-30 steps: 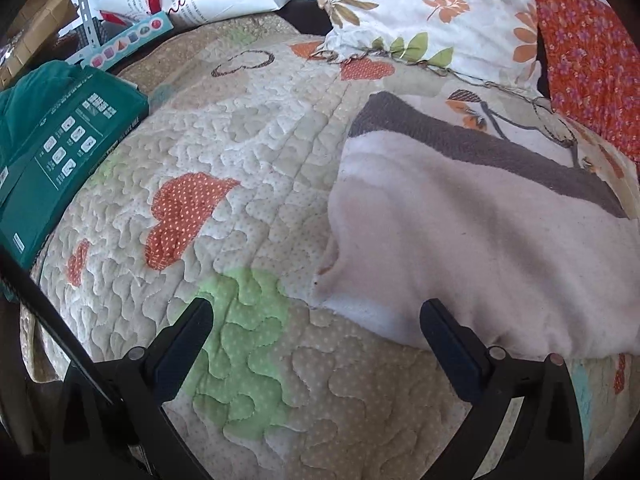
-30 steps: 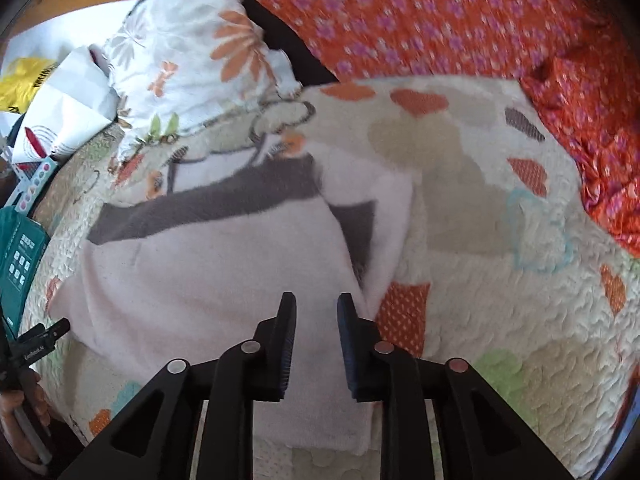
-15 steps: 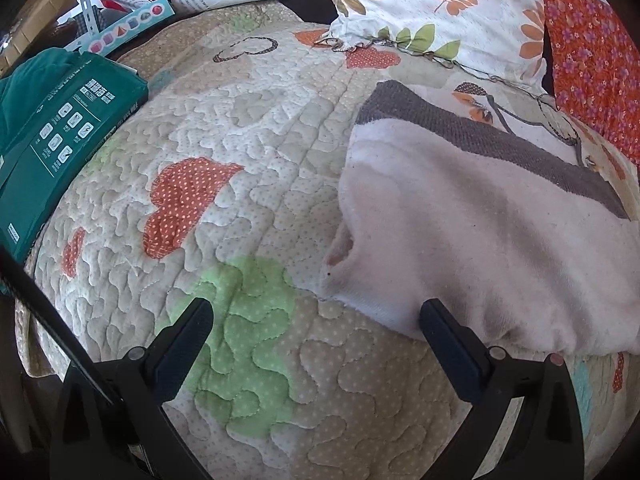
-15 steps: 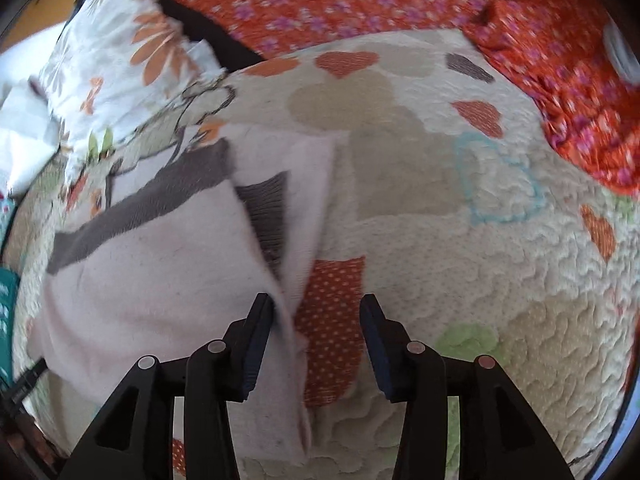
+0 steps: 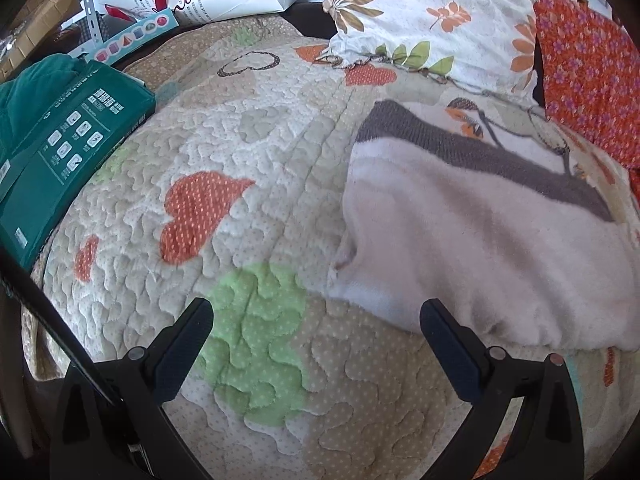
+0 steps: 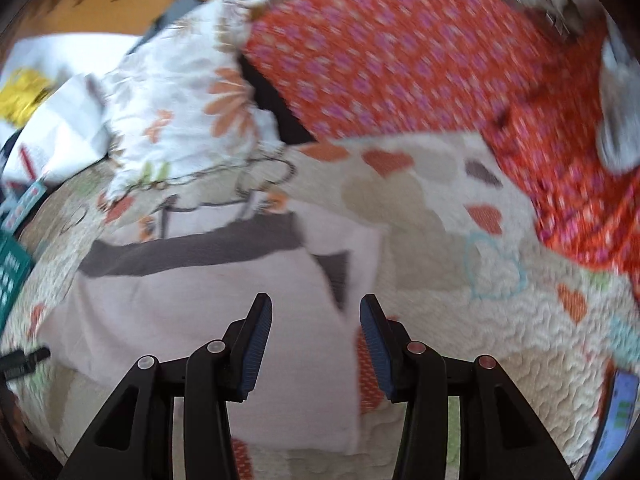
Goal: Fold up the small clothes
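quilted bed – folded pink garment lies flat, left gripper spread, right gripper empty, just opened.

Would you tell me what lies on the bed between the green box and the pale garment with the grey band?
Only bare quilt: the left wrist view shows nothing between the green box and the garment.

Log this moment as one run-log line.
left claw: open, empty | right claw: just opened, empty, above garment | garment: partly folded on quilt
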`<state>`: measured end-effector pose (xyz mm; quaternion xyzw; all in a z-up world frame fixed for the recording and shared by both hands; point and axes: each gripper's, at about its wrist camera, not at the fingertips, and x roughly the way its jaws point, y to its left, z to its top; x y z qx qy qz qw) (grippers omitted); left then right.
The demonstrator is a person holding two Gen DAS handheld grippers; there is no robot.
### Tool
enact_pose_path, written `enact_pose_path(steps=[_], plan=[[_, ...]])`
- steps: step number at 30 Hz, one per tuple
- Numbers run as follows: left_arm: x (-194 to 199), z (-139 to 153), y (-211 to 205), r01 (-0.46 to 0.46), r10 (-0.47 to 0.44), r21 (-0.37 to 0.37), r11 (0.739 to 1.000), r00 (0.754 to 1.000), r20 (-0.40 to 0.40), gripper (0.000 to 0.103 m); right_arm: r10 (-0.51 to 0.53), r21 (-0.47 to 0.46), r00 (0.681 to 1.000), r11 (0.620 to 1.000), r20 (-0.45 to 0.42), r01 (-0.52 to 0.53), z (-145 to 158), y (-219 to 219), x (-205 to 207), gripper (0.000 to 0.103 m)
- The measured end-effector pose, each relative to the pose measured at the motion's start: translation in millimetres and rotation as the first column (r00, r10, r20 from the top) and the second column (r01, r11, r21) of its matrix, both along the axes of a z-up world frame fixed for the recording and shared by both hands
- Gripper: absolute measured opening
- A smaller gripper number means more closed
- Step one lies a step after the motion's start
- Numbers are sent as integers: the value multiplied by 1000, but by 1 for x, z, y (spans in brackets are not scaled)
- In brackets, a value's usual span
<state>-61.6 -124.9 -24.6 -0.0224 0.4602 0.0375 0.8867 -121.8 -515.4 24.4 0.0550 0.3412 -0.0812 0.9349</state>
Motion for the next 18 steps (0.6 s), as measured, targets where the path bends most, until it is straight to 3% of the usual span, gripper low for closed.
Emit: enact_pose_path(steps=[4,8,13,18], plan=[[27,33,19,8,-7,-75,997,1000,14,103,120,-29,993,992,-1,-120,0,44,-5,52],[67,51,40,20,-20,-212,977,1000,2,103,286,-21,957,958,-41,-287,-10,105,-3,53],[105,38,47,39,-52,-299,953,998,-36,103,473,-34,876,878,-96,-478,-35,195,6,53],[126,18,36,81,-122,-360,929,988,-92,103,576,-89,809,805,-121,-586,-52,265,17,53]])
